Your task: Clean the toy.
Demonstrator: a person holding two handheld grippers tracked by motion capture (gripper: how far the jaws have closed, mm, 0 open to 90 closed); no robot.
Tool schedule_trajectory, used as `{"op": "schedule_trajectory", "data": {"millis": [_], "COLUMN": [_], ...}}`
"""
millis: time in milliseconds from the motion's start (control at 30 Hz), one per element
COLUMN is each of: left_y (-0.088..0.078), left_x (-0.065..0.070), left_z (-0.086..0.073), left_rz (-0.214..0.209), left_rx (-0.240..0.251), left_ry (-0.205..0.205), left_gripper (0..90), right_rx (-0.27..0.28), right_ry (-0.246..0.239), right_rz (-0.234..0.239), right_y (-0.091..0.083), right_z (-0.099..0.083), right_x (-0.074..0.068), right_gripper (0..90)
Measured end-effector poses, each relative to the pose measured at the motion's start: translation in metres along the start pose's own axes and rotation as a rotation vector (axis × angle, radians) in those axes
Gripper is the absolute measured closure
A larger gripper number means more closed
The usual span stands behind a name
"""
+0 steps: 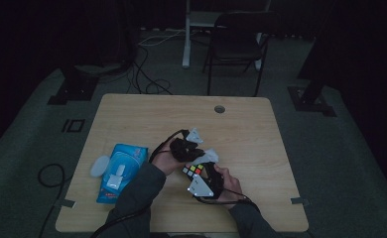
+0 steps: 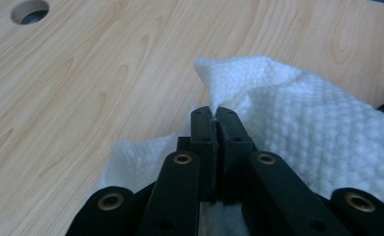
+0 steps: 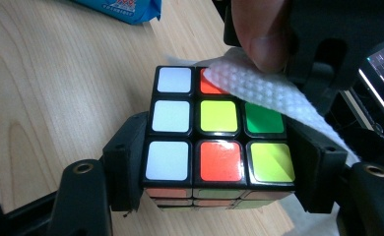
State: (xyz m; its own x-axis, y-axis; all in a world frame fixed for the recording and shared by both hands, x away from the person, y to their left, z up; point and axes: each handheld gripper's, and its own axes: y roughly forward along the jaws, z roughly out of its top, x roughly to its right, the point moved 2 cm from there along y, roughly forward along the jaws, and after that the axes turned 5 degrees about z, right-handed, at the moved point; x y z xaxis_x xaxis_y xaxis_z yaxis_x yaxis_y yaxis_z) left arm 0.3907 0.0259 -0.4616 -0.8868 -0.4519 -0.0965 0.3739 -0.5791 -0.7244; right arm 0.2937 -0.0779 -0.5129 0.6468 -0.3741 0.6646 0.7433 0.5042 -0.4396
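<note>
A Rubik's cube [image 3: 218, 132] with white, red, yellow and green stickers sits clamped between the jaws of my right gripper [image 3: 218, 169], above the wooden table [image 1: 132, 114]. In the high view the cube [image 1: 193, 170] is near the table's middle front, with my right gripper [image 1: 201, 184] just behind it. My left gripper [image 2: 214, 115] is shut on a white textured wipe [image 2: 298, 118]. The wipe [image 3: 259, 86] lies over the cube's far right corner, under the left hand's thumb. In the high view my left gripper [image 1: 194, 151] holds the wipe [image 1: 209, 156] right above the cube.
A blue wet-wipe pack [image 1: 119, 171] lies at the table's left, with a white lid [image 1: 99, 166] beside it. A round cable hole [image 1: 220, 109] is at the far edge. A chair [image 1: 236, 44] and cables stand on the floor beyond the table.
</note>
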Motion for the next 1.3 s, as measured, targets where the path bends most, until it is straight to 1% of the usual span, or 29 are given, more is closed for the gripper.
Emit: {"op": "schedule_trajectory", "data": {"millis": [200,500,600,700,733,833,933,1033,1133,1300], "left_y": [-0.0003,0.0001,0.0003,0.0004,0.0003,0.0003,0.0001,-0.0009,-0.0026,-0.0071], "left_x": [0.0006,-0.0065,-0.0066,-0.0050,-0.0032,0.0015,0.0022,0.0002,-0.0027,-0.0065], "left_z": [0.0007,-0.0043,-0.0044,-0.0035,-0.0026,0.0005,0.0016,0.0002,-0.0018,-0.0044], "left_rz": [-0.008,0.023,0.027,0.023,0.015,0.000,-0.003,0.009,0.028,0.051], "left_rx": [0.004,-0.020,-0.022,-0.020,-0.013,-0.003,0.010,0.008,0.003,0.021], "left_ry": [0.007,-0.005,-0.007,-0.006,-0.003,0.012,0.007,0.006,-0.002,-0.027], "left_gripper": [88.1,88.3,88.3,88.4,88.4,88.3,88.4,88.4,88.4,88.6], "right_rx": [0.003,0.003,0.001,0.001,0.002,0.000,0.003,0.007,0.005,0.010], "right_ry": [0.000,0.001,-0.003,-0.003,-0.003,0.000,-0.001,0.006,0.006,0.034], "right_rz": [-0.001,0.004,0.005,0.005,0.004,0.002,-0.001,0.000,0.003,0.014], "right_y": [-0.0005,-0.0002,-0.0004,-0.0001,0.0000,0.0000,-0.0007,-0.0012,-0.0009,-0.0013], "right_z": [-0.0005,0.0002,0.0005,0.0005,0.0004,0.0001,-0.0004,-0.0006,-0.0006,-0.0015], "right_x": [0.0011,-0.0006,-0.0006,-0.0006,-0.0005,0.0000,0.0011,0.0023,0.0020,0.0035], "right_gripper": [33.9,33.9,33.9,33.9,33.9,33.9,33.9,33.9,33.9,33.9]}}
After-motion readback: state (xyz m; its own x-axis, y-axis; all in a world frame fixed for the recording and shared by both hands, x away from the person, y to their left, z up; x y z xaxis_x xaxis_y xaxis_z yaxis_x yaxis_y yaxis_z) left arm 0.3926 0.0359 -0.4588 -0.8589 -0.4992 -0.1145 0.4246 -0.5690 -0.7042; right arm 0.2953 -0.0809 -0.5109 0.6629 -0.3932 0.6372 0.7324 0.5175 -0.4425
